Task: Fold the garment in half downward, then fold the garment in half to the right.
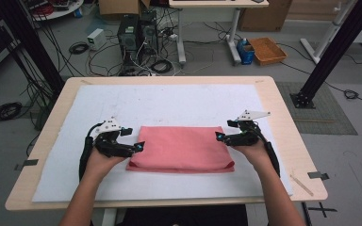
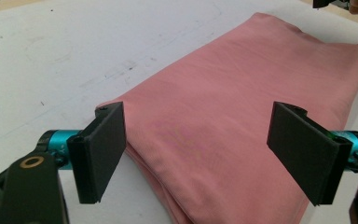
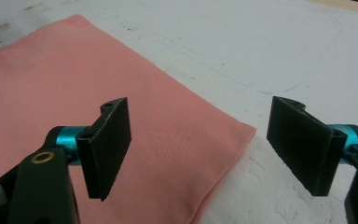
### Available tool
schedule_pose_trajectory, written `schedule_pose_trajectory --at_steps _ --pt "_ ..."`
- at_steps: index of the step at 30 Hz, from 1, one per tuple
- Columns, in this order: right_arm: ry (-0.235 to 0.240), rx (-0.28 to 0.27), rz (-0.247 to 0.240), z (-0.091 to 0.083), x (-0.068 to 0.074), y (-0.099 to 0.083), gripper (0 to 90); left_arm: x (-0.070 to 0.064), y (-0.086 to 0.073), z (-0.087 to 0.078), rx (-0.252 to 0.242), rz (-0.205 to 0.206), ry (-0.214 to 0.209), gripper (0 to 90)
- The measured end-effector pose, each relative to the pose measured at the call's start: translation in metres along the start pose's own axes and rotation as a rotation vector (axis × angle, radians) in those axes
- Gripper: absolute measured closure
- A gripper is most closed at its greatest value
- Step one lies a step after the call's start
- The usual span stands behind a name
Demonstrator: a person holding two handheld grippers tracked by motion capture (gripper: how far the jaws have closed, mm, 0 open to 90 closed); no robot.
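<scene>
White table cover lies bare beyond the folded pink cloth; left gripper and right gripper spread at its ends.

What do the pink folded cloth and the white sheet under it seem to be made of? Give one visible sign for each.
Pink folded cloth: probably a soft woven or knit fabric, matt; it lies in limp layers with rounded fold edges. White sheet: perhaps paper or thin foam board, matt; flat, stiff-looking, with scuffs and pen marks.
</scene>
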State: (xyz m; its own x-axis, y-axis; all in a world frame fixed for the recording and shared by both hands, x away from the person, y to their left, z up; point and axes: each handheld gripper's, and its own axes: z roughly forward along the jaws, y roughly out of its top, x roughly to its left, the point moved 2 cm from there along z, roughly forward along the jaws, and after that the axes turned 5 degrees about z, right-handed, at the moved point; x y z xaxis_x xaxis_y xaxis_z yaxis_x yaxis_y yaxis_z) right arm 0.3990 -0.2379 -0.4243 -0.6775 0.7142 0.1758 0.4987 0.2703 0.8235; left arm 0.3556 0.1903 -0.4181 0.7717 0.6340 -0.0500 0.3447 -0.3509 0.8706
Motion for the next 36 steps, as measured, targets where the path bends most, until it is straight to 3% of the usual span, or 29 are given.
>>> schedule_pose_trajectory --at_steps 15,25,29,34,36 --pt "0.003 -0.019 -0.003 0.0 0.002 0.008 21.7 -0.006 -0.011 -0.003 0.065 -0.016 0.025 19.8" --pt "0.01 -0.007 -0.007 0.006 0.002 0.01 21.6 -0.012 -0.029 -0.001 0.122 -0.033 0.027 19.9" --pt "0.005 0.0 -0.005 0.01 0.001 0.011 21.7 -0.014 -0.037 0.003 0.155 -0.032 0.076 20.9" --pt "0.006 0.013 -0.012 0.015 0.002 0.012 21.7 -0.019 -0.046 0.009 0.208 -0.045 0.066 25.7" --pt "0.002 0.015 -0.012 0.015 0.002 0.012 21.7 -0.02 -0.046 0.008 0.203 -0.046 0.075 27.2"
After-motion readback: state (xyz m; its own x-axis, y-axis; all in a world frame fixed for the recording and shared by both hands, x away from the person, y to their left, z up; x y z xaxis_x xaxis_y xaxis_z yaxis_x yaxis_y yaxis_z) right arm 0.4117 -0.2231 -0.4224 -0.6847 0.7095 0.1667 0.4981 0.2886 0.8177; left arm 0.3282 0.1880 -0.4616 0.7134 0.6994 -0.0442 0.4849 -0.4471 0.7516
